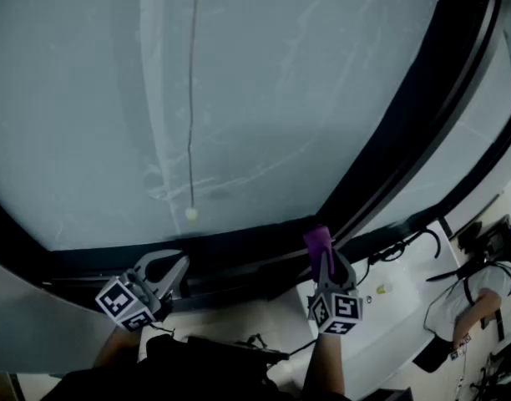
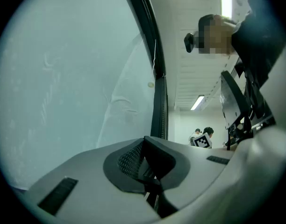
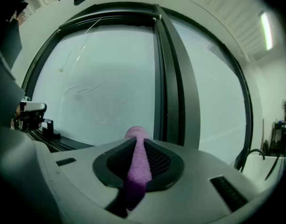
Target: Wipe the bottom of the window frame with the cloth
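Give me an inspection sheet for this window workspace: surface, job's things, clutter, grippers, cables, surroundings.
Surface: bottom of the window frame, dark; streaks on the glass above it.
Job's things: purple cloth, sticking up near the frame; contact cannot be told.
Clutter: a small object on the white ledge, too small to identify.
Grippers: left gripper shut, empty; right gripper shut on the cloth.
Cables: pull cord hanging before the glass; black cable on the ledge.
Surroundings: a person at lower right.
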### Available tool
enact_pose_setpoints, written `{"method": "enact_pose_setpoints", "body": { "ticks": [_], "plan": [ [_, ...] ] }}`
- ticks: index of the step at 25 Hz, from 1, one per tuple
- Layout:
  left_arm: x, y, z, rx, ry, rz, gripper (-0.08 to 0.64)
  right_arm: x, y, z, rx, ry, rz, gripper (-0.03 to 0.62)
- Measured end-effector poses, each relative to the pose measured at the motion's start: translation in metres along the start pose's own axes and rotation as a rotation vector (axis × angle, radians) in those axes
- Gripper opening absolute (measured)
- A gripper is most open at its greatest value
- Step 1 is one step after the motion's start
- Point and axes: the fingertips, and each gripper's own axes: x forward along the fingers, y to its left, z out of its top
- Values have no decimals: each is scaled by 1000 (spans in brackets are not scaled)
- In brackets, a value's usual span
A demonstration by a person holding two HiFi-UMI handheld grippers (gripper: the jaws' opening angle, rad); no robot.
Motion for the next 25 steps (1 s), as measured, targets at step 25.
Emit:
{"method": "enact_pose_setpoints", "body": {
  "ticks": [25],
  "plan": [
    [-15, -15, -18, 3, 102, 264, -3, 75, -27, -39, -292, 175, -96, 57]
  ]
}}
